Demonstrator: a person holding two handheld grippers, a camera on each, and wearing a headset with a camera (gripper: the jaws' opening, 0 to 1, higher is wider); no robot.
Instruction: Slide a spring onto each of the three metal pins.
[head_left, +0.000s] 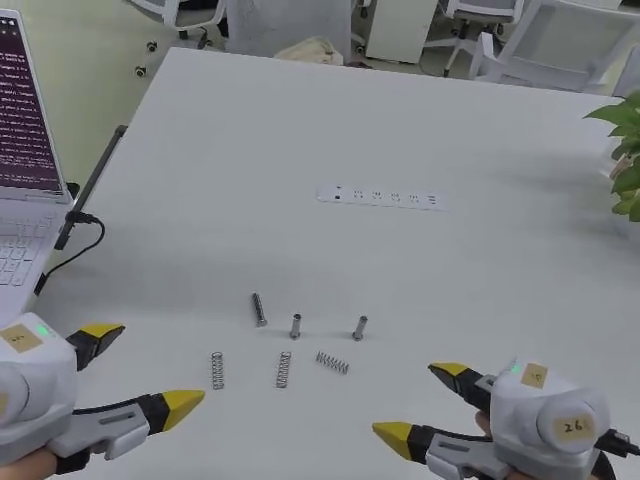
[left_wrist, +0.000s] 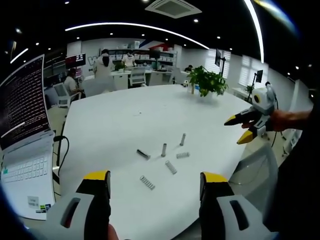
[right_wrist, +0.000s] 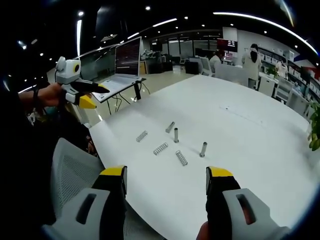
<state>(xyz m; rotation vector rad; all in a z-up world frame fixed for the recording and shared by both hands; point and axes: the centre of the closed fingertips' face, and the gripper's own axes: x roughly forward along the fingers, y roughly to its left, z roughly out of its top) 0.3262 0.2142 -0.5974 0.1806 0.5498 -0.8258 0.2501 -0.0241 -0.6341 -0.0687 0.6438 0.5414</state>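
**A:** What does the figure show, largest item first?

**B:** A white table (head_left: 300, 140) spans the frame, with a laptop (head_left: 22, 140) at the left edge. The left gripper (head_left: 155, 364) sits at lower left and the right gripper (head_left: 408, 399) at lower right. Each has its jaws spread wide with nothing between them. A power strip (head_left: 380, 197) lies just above centre.

**A:** And the task's parts?

**B:** They lie below centre in two rows. In the upper row a lying pin (head_left: 258, 309) is at left, while the middle pin (head_left: 295, 325) and right pin (head_left: 360, 327) stand upright. Just beneath them are the left spring (head_left: 217, 369), middle spring (head_left: 283, 368) and right spring (head_left: 332, 362). All three lie flat and touch no pin.

**A:** Which step is in hand?

**B:** In my judgement, the very start, since no spring is on a pin yet. The next move calls for one gripper to close on a spring near one end and lift it. It must then line the bore up over an upright pin's tip and lower it. The lying pin probably needs standing up or holding first.
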